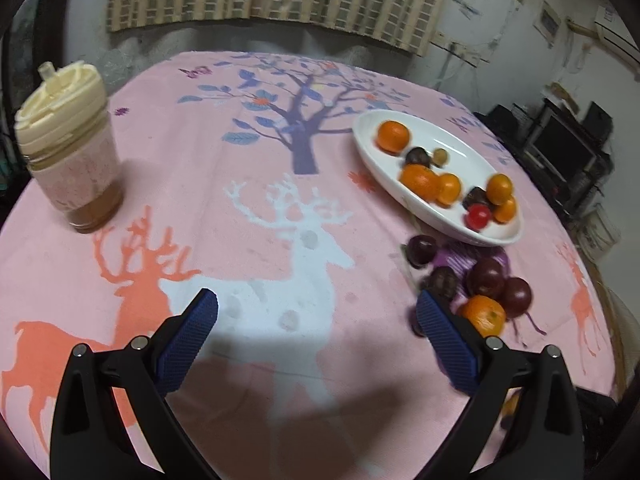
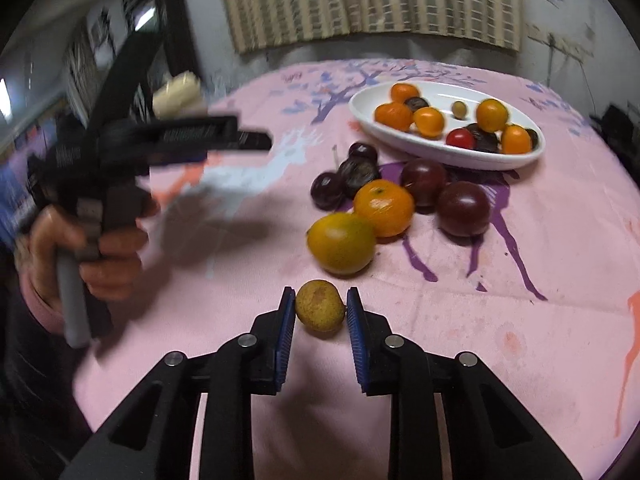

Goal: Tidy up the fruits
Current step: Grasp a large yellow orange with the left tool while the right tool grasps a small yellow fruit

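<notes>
My right gripper is shut on a small yellow-brown round fruit, both blue pads pressing its sides just over the pink cloth. Beyond it lie a yellow-green citrus, an orange mandarin, dark plums and smaller dark fruits. A white oval plate behind holds several mandarins, dark fruits and a red one. In the left wrist view my left gripper stands open over the white deer print with nothing between its fingers. The loose fruit pile lies by its right finger, the plate farther back.
A jar with a cream lid stands at the table's far left. The pink printed cloth covers a round table. A hand holding the left gripper's handle shows at the left of the right wrist view. Dark shelving stands beyond the right edge.
</notes>
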A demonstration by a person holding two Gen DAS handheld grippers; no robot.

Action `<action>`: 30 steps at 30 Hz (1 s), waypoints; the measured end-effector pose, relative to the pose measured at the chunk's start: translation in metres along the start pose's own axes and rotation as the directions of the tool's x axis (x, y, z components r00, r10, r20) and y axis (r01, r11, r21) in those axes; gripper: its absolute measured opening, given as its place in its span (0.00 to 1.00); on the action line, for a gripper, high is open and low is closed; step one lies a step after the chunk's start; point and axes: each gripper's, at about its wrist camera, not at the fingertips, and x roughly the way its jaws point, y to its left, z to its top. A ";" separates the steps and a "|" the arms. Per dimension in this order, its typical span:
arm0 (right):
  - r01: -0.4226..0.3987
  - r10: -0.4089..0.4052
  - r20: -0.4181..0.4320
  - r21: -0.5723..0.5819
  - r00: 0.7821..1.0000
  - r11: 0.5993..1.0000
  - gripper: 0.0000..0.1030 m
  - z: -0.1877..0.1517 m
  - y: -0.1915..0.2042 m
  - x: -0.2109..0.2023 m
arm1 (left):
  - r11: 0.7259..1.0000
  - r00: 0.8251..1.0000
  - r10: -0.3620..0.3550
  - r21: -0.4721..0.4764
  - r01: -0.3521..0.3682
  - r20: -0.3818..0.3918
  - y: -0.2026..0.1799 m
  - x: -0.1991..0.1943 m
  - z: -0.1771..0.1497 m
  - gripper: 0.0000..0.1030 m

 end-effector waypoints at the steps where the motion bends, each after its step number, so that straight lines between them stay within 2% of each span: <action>1: -0.003 0.002 0.023 0.047 1.000 0.999 0.25 0.000 -0.010 -0.004 | 0.999 0.999 -0.050 0.014 0.050 -0.009 -0.004 -0.001 -0.002 0.95; 3: 0.041 -0.045 0.042 0.093 0.998 0.995 0.25 0.000 -0.022 -0.009 | 0.982 0.984 -0.174 0.068 0.175 -0.026 -0.016 -0.005 -0.008 0.95; 5: 0.069 -0.076 0.057 0.120 0.995 0.990 0.25 0.000 -0.030 -0.014 | 0.956 0.970 -0.240 0.162 0.243 -0.038 -0.036 -0.012 -0.017 0.95; 7: 0.089 -0.102 0.085 0.142 0.991 0.986 0.25 -0.002 -0.038 -0.022 | 0.932 0.970 -0.238 0.271 0.241 -0.043 -0.059 -0.015 -0.029 0.95; 9: 0.096 -0.115 0.107 0.168 0.988 0.981 0.25 -0.003 -0.046 -0.028 | 0.907 0.971 -0.230 0.347 0.238 -0.066 -0.077 -0.012 -0.039 0.85; 10: 0.097 -0.118 0.110 0.182 0.987 0.979 0.25 -0.004 -0.051 -0.030 | 0.896 0.971 -0.226 0.374 0.241 -0.084 -0.085 -0.009 -0.043 0.72; 11: 0.092 -0.115 0.110 0.198 0.987 0.976 0.25 -0.005 -0.056 -0.031 | 0.887 0.970 -0.222 0.391 0.244 -0.102 -0.091 -0.005 -0.046 0.67; 12: 0.082 -0.107 0.111 0.215 0.988 0.973 0.25 -0.006 -0.060 -0.031 | 0.883 0.970 -0.213 0.403 0.241 -0.114 -0.096 -0.001 -0.049 0.66; 18: 0.059 -0.082 0.108 0.199 0.991 0.978 0.25 -0.005 -0.057 -0.030 | 0.877 0.971 -0.192 0.419 0.234 -0.142 -0.106 0.009 -0.052 0.66; 20: 0.048 -0.072 0.110 0.208 0.991 0.977 0.25 -0.005 -0.059 -0.030 | 0.880 0.968 -0.193 0.409 0.243 -0.160 -0.106 0.013 -0.050 0.58; 24: 0.034 -0.060 0.117 0.213 0.991 0.976 0.25 -0.005 -0.060 -0.031 | 0.884 0.964 -0.189 0.396 0.250 -0.187 -0.109 0.022 -0.049 0.55; 28: 0.035 -0.061 0.118 0.213 0.991 0.976 0.25 -0.005 -0.060 -0.031 | 0.887 0.961 -0.178 0.388 0.249 -0.210 -0.109 0.027 -0.049 0.36; 30: 0.032 -0.058 0.123 0.208 0.991 0.978 0.25 -0.005 -0.059 -0.032 | 0.893 0.959 -0.190 0.368 0.257 -0.211 -0.104 0.027 -0.049 0.36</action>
